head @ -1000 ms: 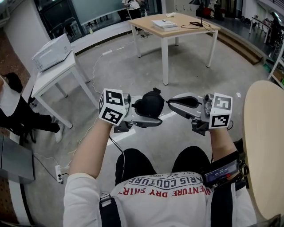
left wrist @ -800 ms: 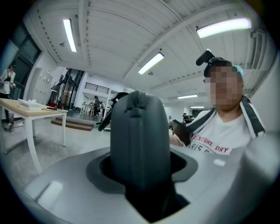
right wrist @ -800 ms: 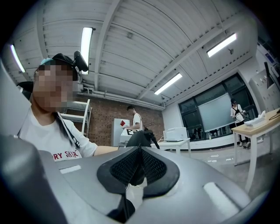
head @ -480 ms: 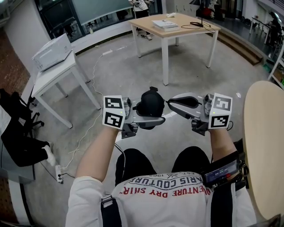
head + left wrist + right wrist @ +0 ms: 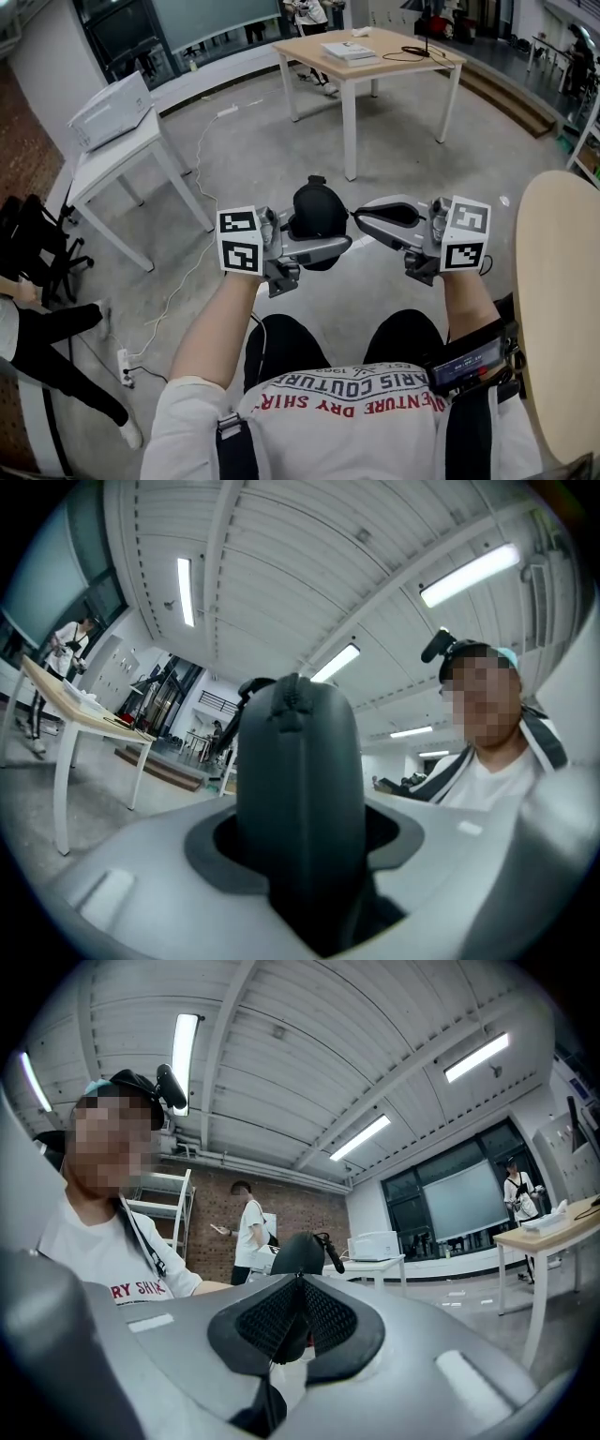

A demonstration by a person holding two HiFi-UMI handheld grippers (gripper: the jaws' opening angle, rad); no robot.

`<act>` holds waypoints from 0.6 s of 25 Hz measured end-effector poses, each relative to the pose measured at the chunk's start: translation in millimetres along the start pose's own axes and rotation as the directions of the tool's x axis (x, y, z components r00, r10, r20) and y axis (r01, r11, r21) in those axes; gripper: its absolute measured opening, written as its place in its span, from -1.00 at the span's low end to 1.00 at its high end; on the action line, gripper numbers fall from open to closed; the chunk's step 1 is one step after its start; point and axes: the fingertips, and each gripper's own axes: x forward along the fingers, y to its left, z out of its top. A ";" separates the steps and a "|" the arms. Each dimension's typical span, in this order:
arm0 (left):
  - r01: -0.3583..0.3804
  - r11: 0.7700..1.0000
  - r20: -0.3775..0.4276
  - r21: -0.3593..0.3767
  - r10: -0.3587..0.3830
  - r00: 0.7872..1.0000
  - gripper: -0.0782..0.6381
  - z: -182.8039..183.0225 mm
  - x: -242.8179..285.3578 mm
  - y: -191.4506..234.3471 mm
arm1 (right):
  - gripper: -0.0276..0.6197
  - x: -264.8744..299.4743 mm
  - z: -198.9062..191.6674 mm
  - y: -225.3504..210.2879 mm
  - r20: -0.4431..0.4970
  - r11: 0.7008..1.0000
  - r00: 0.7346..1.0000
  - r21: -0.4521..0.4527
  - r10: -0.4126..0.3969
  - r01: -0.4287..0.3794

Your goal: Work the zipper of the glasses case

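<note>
Head view: the left gripper (image 5: 319,246) is clenched on the black glasses case (image 5: 317,208), which it holds up in the air over the person's lap, narrow end upward. The right gripper (image 5: 358,217) has its tip against the case's right edge.

Left gripper view: the case stands upright between the jaws and fills the gap, both pads pressing its sides. The zipper (image 5: 292,697) runs as a raised seam over the top and down the facing side.

Right gripper view: the jaws are pinched together at the tips, with the case just beyond them. A thin dark tab (image 5: 328,1249) sticks out beside it. Whether anything slim is caught in the tips I cannot tell.

The case looks light and fairly stiff, a moulded shell with a cloth skin that should not slip. It is best held across its broad sides, as it is now, leaving the seam free. The small, floppy pull likely needs a fingertip pinch
</note>
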 end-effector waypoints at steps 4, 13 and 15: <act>-0.020 1.000 0.049 -0.006 0.020 0.999 -0.08 5.3 -0.1 -0.2 | -0.85 0.5 1.7 0.5 0.006 1.000 1.000 0.003 -0.003 0.003; -0.037 0.998 0.147 -0.044 0.043 0.988 -0.09 17.0 -2.6 2.4 | -0.85 0.8 0.5 0.1 -0.001 1.000 1.000 0.004 0.002 -0.002; -0.047 0.998 0.186 -0.050 0.055 0.981 -0.08 23.1 -4.4 3.0 | -0.85 1.0 -0.2 0.1 -0.004 1.000 1.000 0.004 0.004 -0.004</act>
